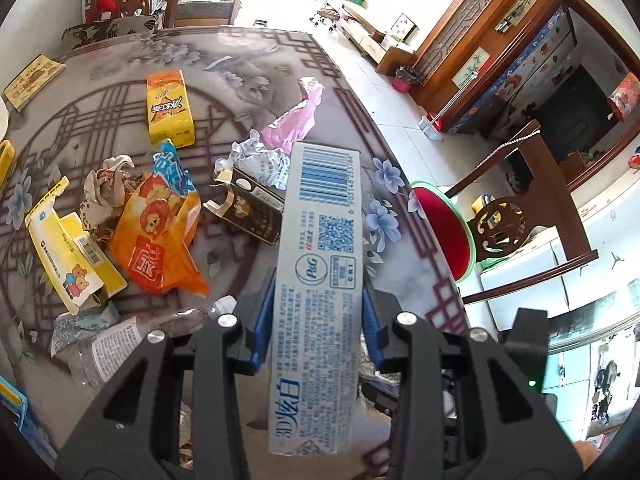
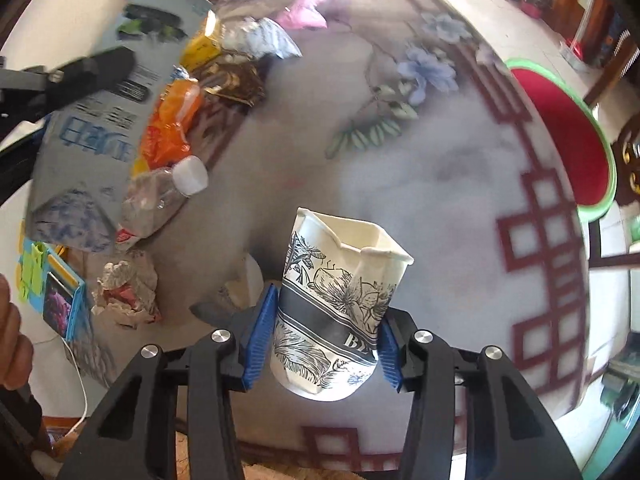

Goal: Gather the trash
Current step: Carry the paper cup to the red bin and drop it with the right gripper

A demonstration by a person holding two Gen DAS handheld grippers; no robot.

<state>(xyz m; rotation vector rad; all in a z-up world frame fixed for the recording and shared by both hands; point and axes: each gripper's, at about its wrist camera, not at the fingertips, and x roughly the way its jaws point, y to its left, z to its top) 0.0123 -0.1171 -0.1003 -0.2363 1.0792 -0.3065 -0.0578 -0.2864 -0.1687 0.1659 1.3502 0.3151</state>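
I have both tongs loaded, so what matters now is where each load sits against a drop point, and I see no bin in either view. My left tongs are pinching a long toothpaste box across its narrow width; its long axis runs straight out along the fingers toward twelve o'clock, barcode end far, so it overhangs well past the tips. My right tongs are pinching a crumpled paper cup around its lower body, mouth pointing to twelve o'clock, held over the bench. In the right view the box and left tongs show at ten o'clock, so the two hands are close together. The rest of the litter, an orange snack bag, a yellow drink carton and a plastic bottle, lies on the bench at nine to eleven o'clock from the left tongs, nearer that hand. The box's overhang could snag when I swing away.
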